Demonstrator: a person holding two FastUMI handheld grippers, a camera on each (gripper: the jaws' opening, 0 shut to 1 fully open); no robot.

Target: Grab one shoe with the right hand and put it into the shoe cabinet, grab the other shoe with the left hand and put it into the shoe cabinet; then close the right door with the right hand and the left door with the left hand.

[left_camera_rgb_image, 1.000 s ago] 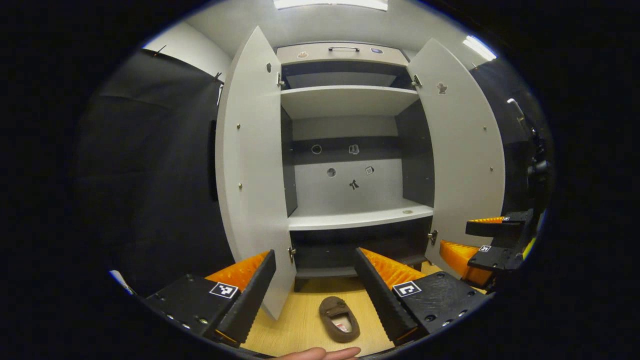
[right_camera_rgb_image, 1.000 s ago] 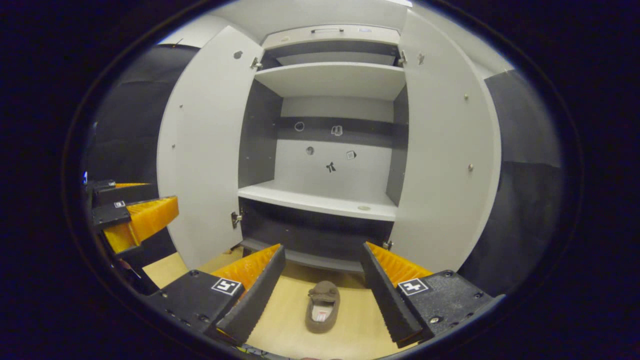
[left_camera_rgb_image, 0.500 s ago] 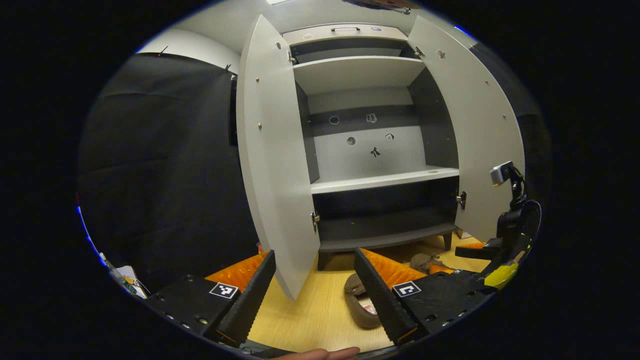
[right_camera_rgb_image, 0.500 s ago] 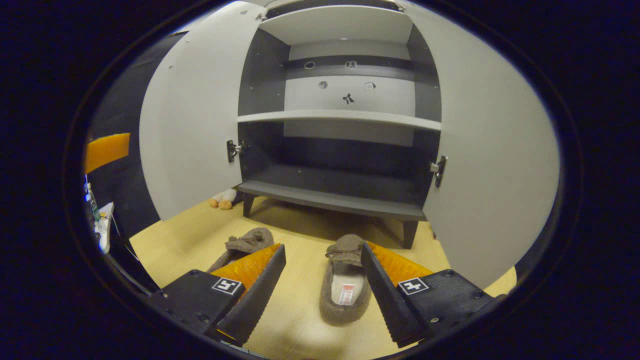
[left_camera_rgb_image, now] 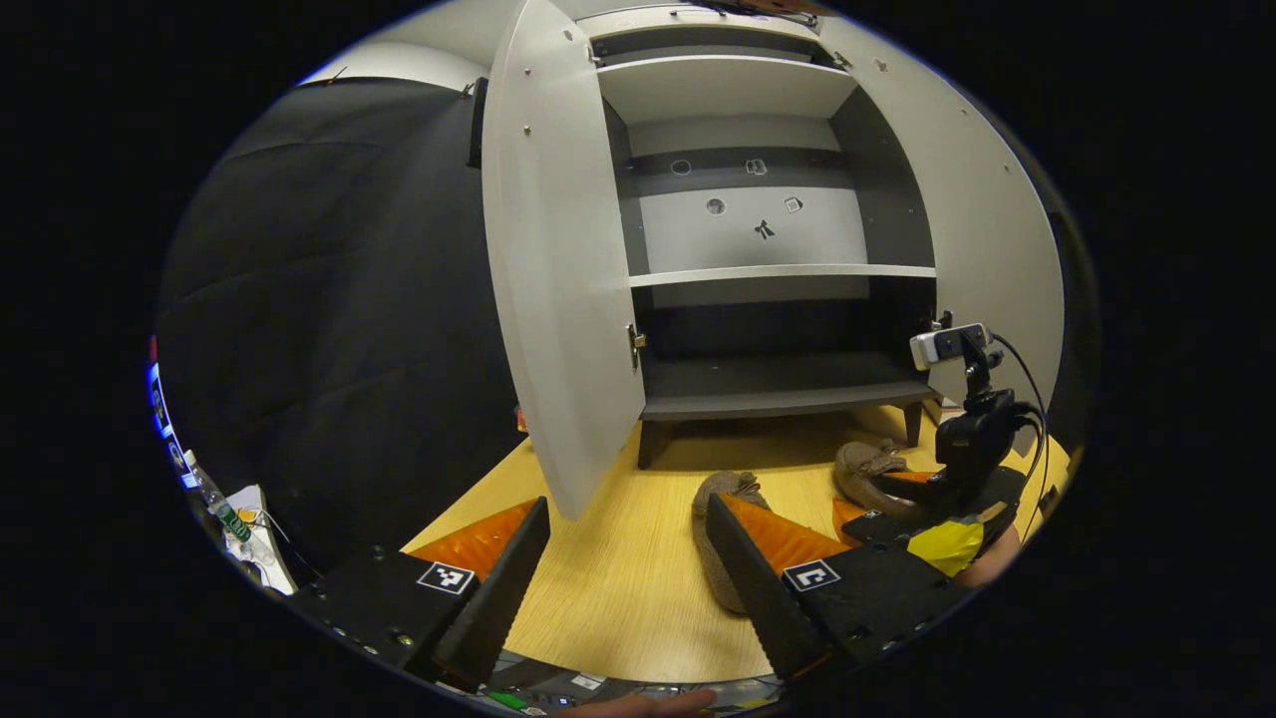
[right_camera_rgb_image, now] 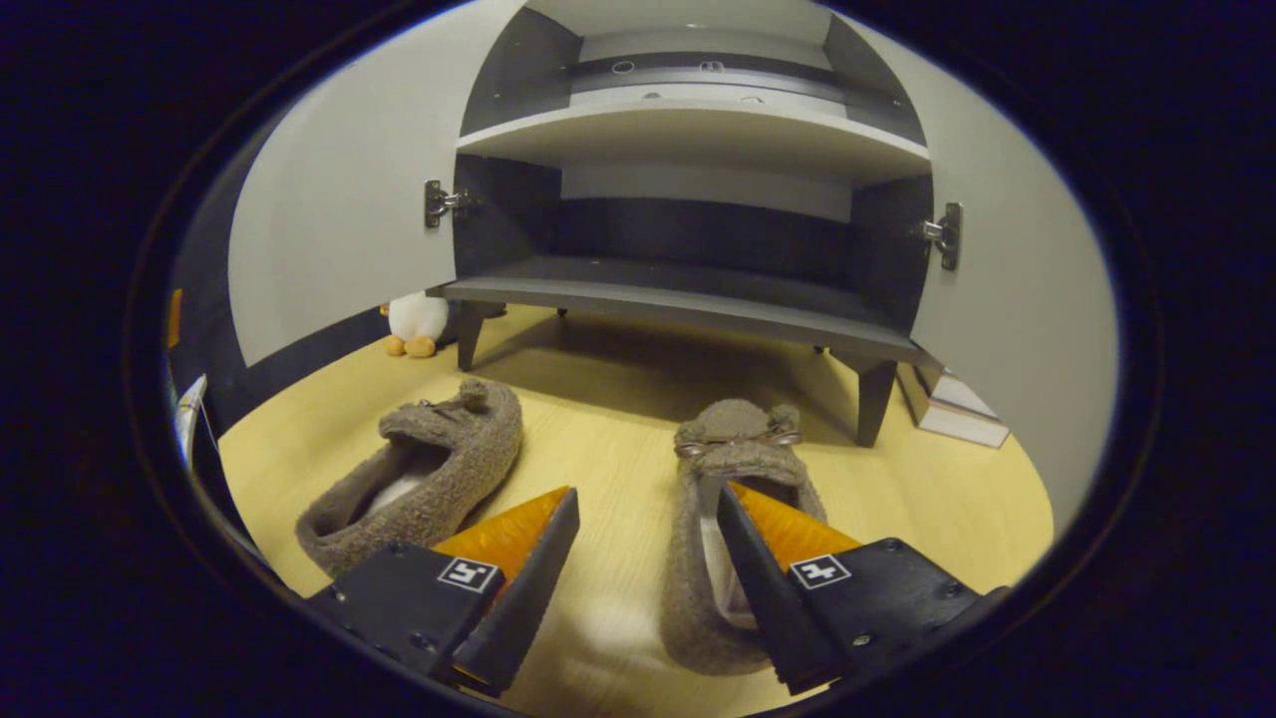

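Right gripper: jaws apart, low over the floor, gripping nothing. Its right finger sits in the mouth of the right shoe, the shoe's left wall between the two fingers; contact cannot be told for sure. Bare floor shows between the fingers, and more of it ahead up to the cabinet. The left shoe lies just beyond the left finger, toe pointing ahead and a little right, apart from the right shoe.

Left gripper: jaws apart, empty, held higher. One shoe lies just ahead of its right finger, partly hidden behind it. Open floor lies between the fingers and ahead to the left door. Farther right, the other gripper is down at the second shoe.

Cabinet, ahead of both grippers: both doors swung wide. In the right gripper view the right door stands ahead to the right, its lower edge clear of the floor. Bottom shelf bare, raised on short legs, its front edge beyond the shoes' toes. Middle shelf also bare. Upper shelf is seen from below, contents cannot be told.

Beyond: a small plush toy on the floor by the left front leg; a pale box behind the right leg.
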